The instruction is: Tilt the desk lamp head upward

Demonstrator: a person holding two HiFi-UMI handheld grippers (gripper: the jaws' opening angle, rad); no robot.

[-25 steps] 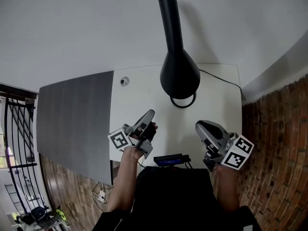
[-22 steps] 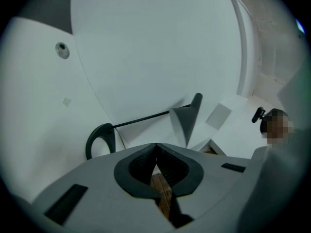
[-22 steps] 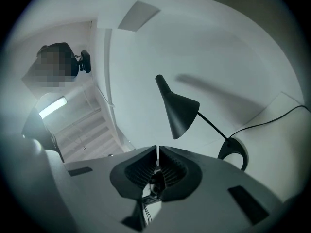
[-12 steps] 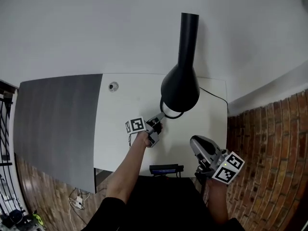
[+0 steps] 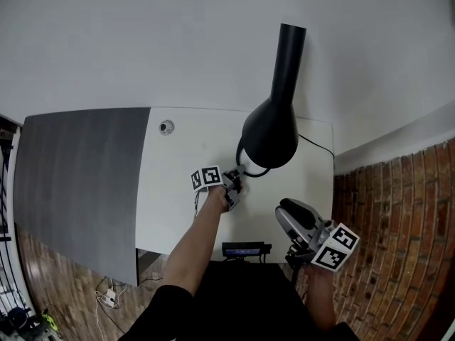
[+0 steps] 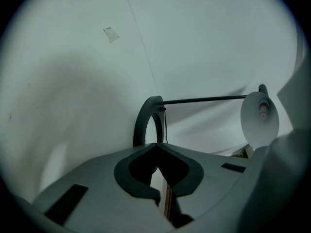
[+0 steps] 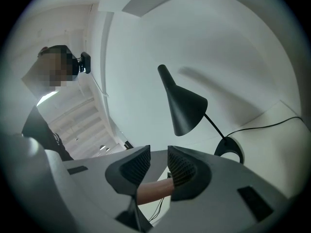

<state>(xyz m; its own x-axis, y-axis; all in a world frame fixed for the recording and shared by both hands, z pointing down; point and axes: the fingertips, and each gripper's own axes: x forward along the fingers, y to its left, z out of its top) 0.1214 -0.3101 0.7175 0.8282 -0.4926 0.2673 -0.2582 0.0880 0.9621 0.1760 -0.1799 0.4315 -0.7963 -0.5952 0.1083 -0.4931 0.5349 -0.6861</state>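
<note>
A black desk lamp stands on the white desk (image 5: 178, 190), its cone head (image 5: 270, 133) hanging over its ring base (image 5: 250, 170). My left gripper (image 5: 234, 182) lies low on the desk just left of the ring base, jaws shut with nothing in them. Its own view shows the ring base (image 6: 146, 120) right ahead, the thin stem (image 6: 209, 99) and the lamp head's underside with the bulb (image 6: 261, 114). My right gripper (image 5: 290, 217) hovers near the desk's front right, jaws a little apart and empty. It looks at the lamp head (image 7: 187, 106) from afar.
A black cable (image 5: 316, 145) runs from the lamp toward the back right. A small round fitting (image 5: 166, 127) sits at the desk's back left, a dark device (image 5: 243, 249) at the front edge. A grey panel (image 5: 78, 176) lies left, a brick wall (image 5: 398, 226) right.
My left gripper has reached forward from the desk's front to the lamp's ring base. The right gripper has stayed near the front right.
</note>
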